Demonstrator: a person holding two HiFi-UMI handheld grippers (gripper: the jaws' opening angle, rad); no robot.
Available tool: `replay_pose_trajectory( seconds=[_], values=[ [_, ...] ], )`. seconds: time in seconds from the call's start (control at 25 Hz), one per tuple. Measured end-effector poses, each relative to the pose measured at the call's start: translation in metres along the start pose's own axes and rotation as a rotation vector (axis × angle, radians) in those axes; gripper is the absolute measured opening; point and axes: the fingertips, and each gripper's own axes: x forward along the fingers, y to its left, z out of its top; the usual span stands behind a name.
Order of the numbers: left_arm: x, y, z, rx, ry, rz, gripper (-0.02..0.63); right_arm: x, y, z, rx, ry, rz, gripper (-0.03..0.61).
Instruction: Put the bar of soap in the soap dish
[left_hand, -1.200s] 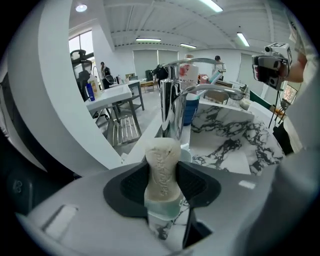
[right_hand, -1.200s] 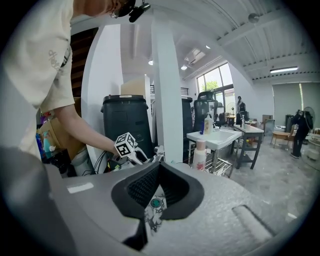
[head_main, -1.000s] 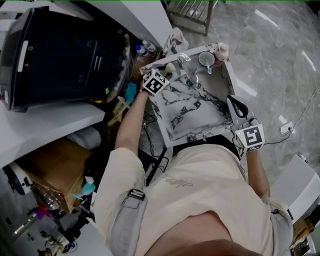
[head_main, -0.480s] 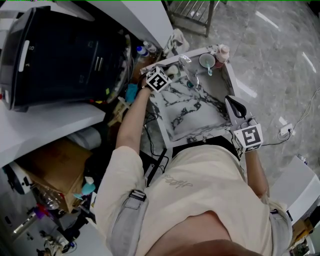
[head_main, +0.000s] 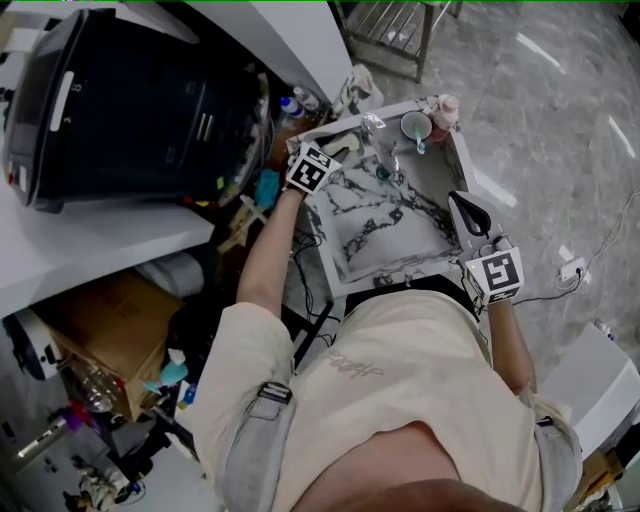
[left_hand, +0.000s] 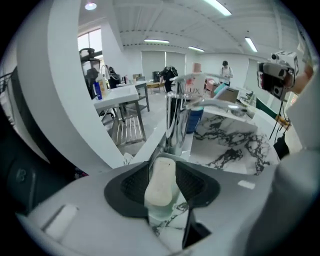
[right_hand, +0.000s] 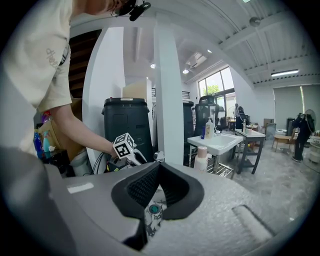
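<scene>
We log: marble table (head_main: 385, 235) below both hand-held grippers | right hand-held gripper (right_hand: 158, 166) clenched on nothing, marble showing beneath its jaws | left hand-held gripper (left_hand: 162, 167) grasping our soap | chrome faucet (left_hand: 175, 125) just ahead of it | bar of soap (left_hand: 160, 187) pinched between its pads.

The head view is dim and flat, with the marbled sink top (head_main: 385, 215) its brightest patch and pale glare streaks on the floor (head_main: 560, 110). Both gripper views are fisheye (black corners, bowed lines). Ceiling strip lights (left_hand: 156, 41) and windows (right_hand: 215, 82) blow out, and the near bar of soap (left_hand: 161, 182) looks soft.
</scene>
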Motion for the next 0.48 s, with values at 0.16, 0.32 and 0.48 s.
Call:
replay_pose_trajectory(
  seconds=[0.16,0.32,0.48],
  values=[
    [-0.028,-0.007,0.012,-0.153,-0.102,0.027,0.17,0.0,0.002,0.009,-0.008,-0.028,0.02,0.002],
    [-0.063,-0.016,0.023,-0.226,-0.193,0.08,0.149,-0.002,0.005,0.019,-0.007,-0.059,0.045,0.002],
    [-0.104,-0.034,0.042,-0.177,-0.267,0.13,0.128,-0.003,0.005,0.031,-0.017,-0.095,0.062,0.002]
  ],
)
